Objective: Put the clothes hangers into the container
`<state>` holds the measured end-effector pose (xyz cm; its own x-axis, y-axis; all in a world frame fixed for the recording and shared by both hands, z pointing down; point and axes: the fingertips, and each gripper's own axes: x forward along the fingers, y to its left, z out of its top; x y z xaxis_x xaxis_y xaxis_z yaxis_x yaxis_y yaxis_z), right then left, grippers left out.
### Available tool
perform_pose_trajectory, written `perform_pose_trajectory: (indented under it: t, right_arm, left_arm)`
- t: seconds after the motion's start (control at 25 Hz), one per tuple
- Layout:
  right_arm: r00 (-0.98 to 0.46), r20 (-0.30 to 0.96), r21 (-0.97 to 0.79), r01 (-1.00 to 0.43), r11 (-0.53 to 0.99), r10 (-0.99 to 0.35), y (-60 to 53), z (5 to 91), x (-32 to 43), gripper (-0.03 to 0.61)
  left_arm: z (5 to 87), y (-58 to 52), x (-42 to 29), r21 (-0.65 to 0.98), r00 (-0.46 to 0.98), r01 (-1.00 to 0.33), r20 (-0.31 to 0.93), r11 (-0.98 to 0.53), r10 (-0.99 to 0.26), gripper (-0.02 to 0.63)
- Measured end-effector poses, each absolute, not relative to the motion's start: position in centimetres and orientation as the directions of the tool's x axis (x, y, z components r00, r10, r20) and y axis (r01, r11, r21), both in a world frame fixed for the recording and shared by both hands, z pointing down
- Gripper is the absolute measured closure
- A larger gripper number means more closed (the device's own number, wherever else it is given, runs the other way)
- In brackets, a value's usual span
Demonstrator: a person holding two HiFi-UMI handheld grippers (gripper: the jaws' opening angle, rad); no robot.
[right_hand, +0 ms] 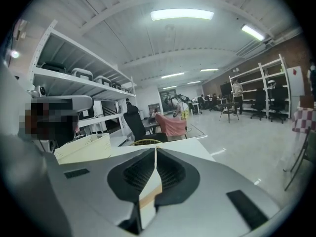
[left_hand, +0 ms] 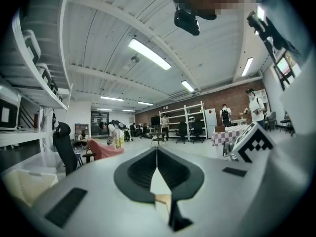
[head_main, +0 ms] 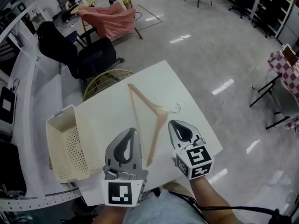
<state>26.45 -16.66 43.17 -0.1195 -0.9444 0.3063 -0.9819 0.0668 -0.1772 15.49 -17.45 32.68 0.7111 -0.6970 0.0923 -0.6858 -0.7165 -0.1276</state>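
Note:
A pale wooden clothes hanger with a wire hook lies flat on the white table, between my two grippers. The left gripper hovers just left of the hanger's near arm, jaws shut and empty. Right of the hanger, below its hook, the right gripper is shut too, holding nothing. A cream perforated basket stands at the table's left edge, empty as far as I can see. In the left gripper view the jaws meet, with a bit of hanger below. The right gripper view shows closed jaws and the basket.
A round yellow wire basket and a black office chair stand beyond the table's far left corner. A white counter runs along the left. Farther off are a pink-draped table and a checked table.

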Motion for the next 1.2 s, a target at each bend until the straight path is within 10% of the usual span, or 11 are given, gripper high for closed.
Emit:
perform_pose_trajectory:
  t: [0.6,1.2]
  right_arm:
    - [-0.073,0.433,-0.175,-0.985,-0.005,-0.899,-20.0,48.8,24.0,0.563]
    - [0.035,0.678,-0.184,-0.959,-0.217,-0.734,-20.8,59.2,23.5,0.302]
  left_arm:
    - [35.8,-20.5,12.7,-0.058,0.716,-0.681,0.157,-0.730,-0.680,0.600]
    - [43.4,-24.5,11.6,0.069,0.725,-0.667,0.293,-0.742,-0.624,0.600]
